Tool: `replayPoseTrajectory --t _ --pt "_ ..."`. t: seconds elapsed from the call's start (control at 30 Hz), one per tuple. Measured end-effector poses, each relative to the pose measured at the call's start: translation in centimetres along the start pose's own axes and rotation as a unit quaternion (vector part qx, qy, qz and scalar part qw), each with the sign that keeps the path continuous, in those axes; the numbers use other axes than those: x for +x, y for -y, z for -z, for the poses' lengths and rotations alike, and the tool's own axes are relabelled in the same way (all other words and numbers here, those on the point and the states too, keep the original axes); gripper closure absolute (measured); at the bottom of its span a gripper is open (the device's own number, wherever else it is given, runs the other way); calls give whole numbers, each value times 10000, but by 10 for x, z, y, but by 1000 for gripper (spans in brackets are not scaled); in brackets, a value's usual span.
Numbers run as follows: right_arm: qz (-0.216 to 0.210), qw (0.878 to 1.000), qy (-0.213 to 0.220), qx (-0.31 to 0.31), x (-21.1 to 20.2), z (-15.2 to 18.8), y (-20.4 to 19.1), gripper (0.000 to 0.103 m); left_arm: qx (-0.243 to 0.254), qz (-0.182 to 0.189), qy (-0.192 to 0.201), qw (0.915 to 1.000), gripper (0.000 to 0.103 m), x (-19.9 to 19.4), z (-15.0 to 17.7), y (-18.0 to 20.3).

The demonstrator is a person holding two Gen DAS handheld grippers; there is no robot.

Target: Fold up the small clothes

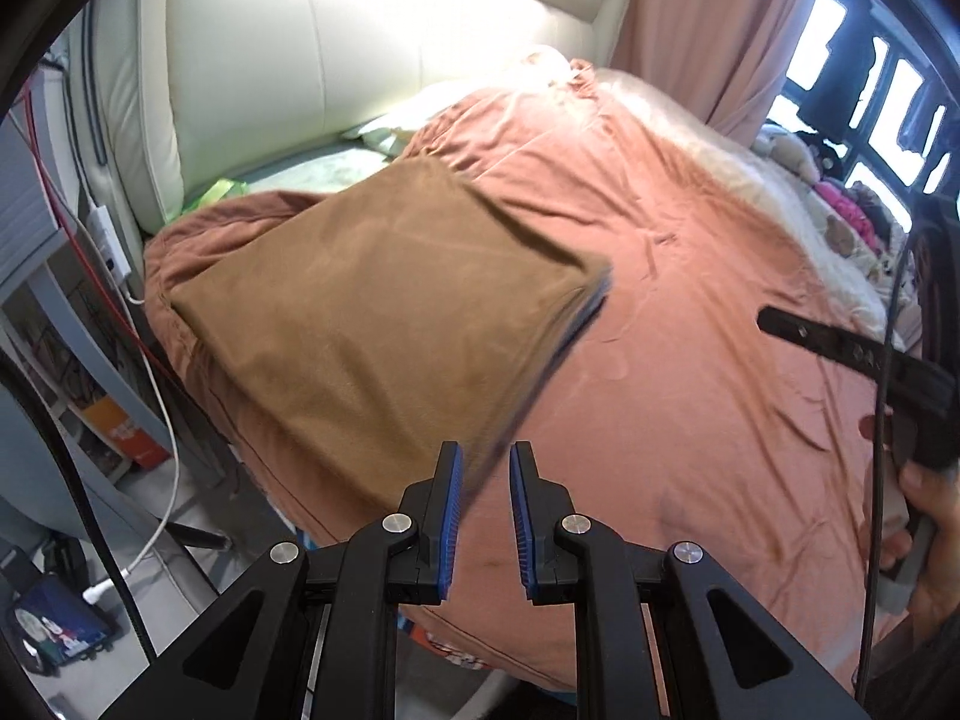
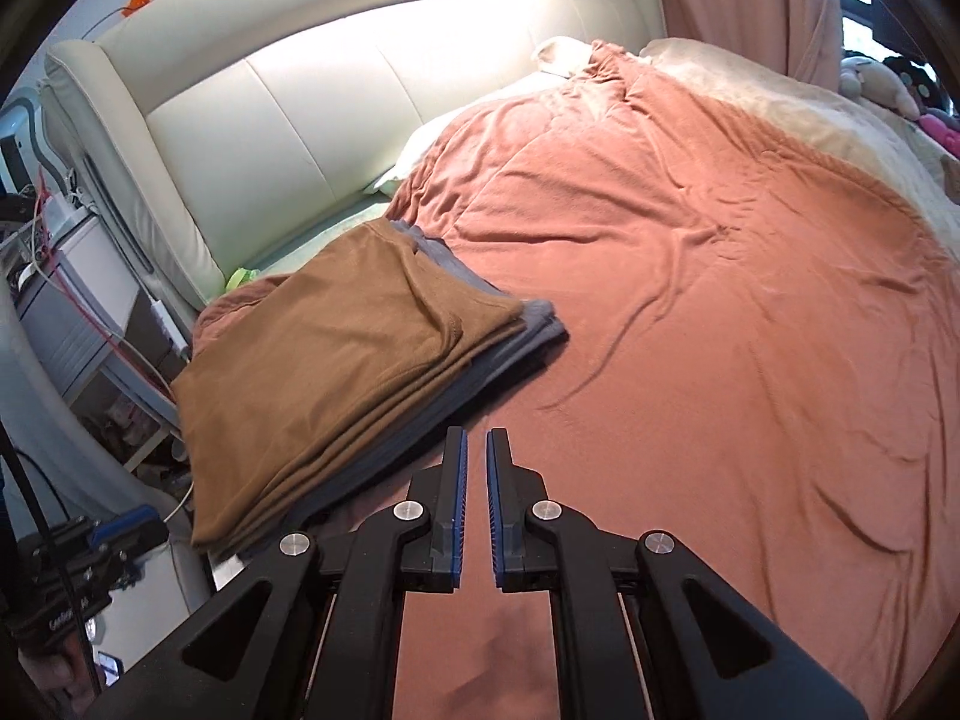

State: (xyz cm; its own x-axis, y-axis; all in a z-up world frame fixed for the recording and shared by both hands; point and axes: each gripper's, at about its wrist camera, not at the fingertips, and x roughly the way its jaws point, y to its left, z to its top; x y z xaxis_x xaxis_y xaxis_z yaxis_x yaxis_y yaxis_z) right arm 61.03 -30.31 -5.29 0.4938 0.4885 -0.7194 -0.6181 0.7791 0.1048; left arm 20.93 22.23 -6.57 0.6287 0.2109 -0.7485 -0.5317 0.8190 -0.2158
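A folded brown garment lies on top of a stack at the bed's left edge. Folded grey garments sit under it, and their dark edge is blurred in the left wrist view. My left gripper hovers at the stack's near corner, jaws a little apart with nothing between the pads. It also shows low at the left. My right gripper is over bare bed cover just right of the stack, pads almost together and empty. Its black fingers and the hand holding it appear at the right.
A salmon bed cover spreads wide to the right of the stack. Behind are a cream padded headboard, a beige blanket and a pink curtain. Plush toys lie far right. Shelves and cables crowd the left.
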Motion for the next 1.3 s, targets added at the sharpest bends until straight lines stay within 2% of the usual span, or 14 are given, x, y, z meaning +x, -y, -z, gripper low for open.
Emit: replayPoseTrajectory --t 0.03,0.07,0.1,0.17,0.2,0.23,0.37,0.47,0.5,0.63,0.8,0.93,1.1,1.3 --pt "51 10000 38 8 -11 5 1 95 38 31 49 10000 86 -6 1 4" --pt "120 9999 96 24 -27 12 2 84 88 62 99 9999 85 -13 3 8" --pt "148 9998 144 30 -37 16 3 67 131 104 136 9998 83 -18 4 13" --pt "268 9990 360 59 -68 31 5 42 185 211 231 9993 69 -30 8 21" --pt "312 9986 417 49 -78 37 4 39 195 257 270 9991 59 -37 11 24" --pt "375 9983 454 50 -90 45 5 39 227 312 341 9987 55 -45 15 28" --pt "607 9963 603 122 -137 75 3 37 362 433 489 9972 51 -68 25 38" --pt "835 9932 806 132 -173 99 -5 24 480 503 642 9955 25 -86 33 44" --pt "897 9919 891 119 -185 108 -9 24 539 537 742 9943 16 -94 37 46" --pt "1166 9867 1120 185 -220 142 -22 22 725 676 1001 9900 4 -119 51 54" --pt "1354 9826 1227 338 -247 181 -35 9 1001 841 1242 9836 0 -147 71 61" --pt "1452 9781 1400 519 -270 207 -41 8 1151 991 1272 9802 0 -163 88 63" --pt "1849 9706 1466 484 -294 245 -63 7 1306 1142 1322 9759 0 -179 111 65" --pt "1781 9687 1656 501 -314 286 -90 7 1519 1356 1428 9686 0 -203 139 68"
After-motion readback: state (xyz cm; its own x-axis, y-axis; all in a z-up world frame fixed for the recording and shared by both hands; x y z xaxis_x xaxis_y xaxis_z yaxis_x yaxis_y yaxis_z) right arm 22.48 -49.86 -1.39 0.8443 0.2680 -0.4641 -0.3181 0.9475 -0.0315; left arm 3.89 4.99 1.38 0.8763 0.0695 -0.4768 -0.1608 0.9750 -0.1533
